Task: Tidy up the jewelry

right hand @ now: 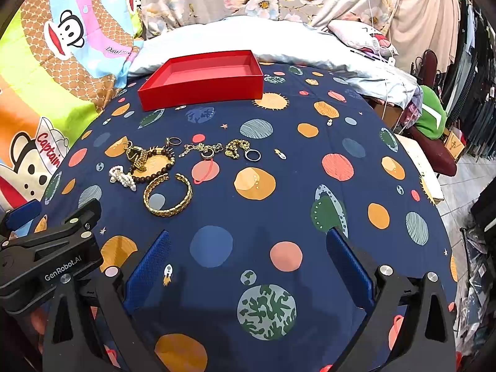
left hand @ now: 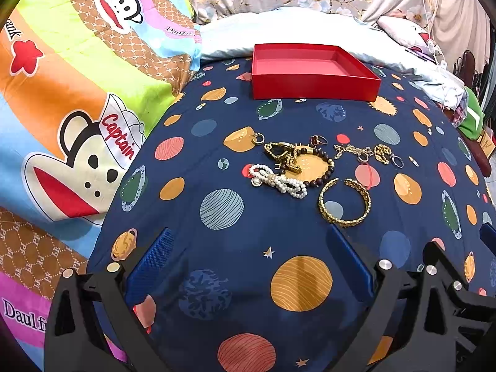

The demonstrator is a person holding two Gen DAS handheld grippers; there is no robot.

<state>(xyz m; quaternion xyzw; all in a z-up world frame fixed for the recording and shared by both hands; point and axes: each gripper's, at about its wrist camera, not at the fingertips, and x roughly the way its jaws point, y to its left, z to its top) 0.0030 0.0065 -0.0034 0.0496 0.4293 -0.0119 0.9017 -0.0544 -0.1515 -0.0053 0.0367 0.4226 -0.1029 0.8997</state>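
Observation:
Jewelry lies in a loose row on a navy planet-print sheet (left hand: 235, 248). A gold cuff bracelet (left hand: 344, 202) (right hand: 168, 197) is nearest. Behind it are a white pearl bracelet (left hand: 279, 181) (right hand: 122, 178), a dark bead bracelet (left hand: 322, 167) (right hand: 155, 162), a gold chain piece (left hand: 283, 153) (right hand: 138, 156), a thin chain (left hand: 352, 150) (right hand: 201, 148) and small rings (left hand: 396, 161) (right hand: 252, 155). An empty red box (left hand: 313, 73) (right hand: 201, 79) stands farther back. My left gripper (left hand: 248, 248) is open, short of the cuff. My right gripper (right hand: 248, 248) is open over bare sheet, right of the jewelry.
A cartoon-monkey quilt (left hand: 77, 108) rises at the left. A pale pillow (right hand: 248, 40) and floral fabric lie behind the box. At the right the bed's edge (right hand: 434, 186) drops to a tiled floor with a chair and hanging clothes. The left gripper's body (right hand: 46, 254) shows in the right wrist view.

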